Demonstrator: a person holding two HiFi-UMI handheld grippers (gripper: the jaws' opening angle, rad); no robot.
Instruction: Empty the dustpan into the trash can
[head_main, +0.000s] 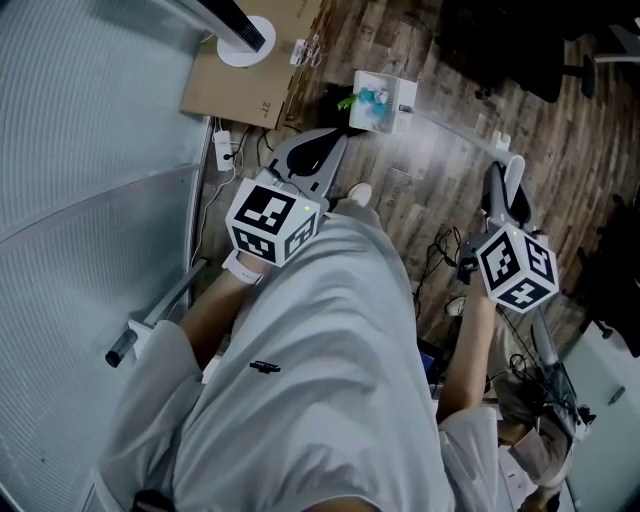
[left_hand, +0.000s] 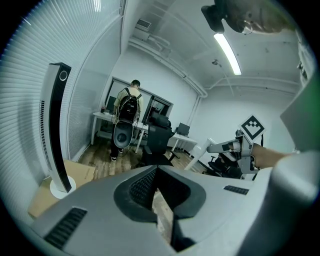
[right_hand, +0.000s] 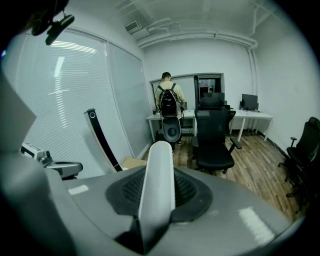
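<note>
Right gripper view — white handle (right_hand: 156, 185) in jaws, long axis pointing forward

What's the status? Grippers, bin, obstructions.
Left gripper shut, empty. Right gripper shut on white handle. White bin on floor ahead. Cables nearby.

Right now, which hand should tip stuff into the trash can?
Probably right. The right gripper holds the white handle in its jaws; the left gripper is shut on nothing. The trash can stands ahead.

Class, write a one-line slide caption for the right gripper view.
The right gripper clamps a white handle, facing an office with a black chair and a person wearing a backpack.
</note>
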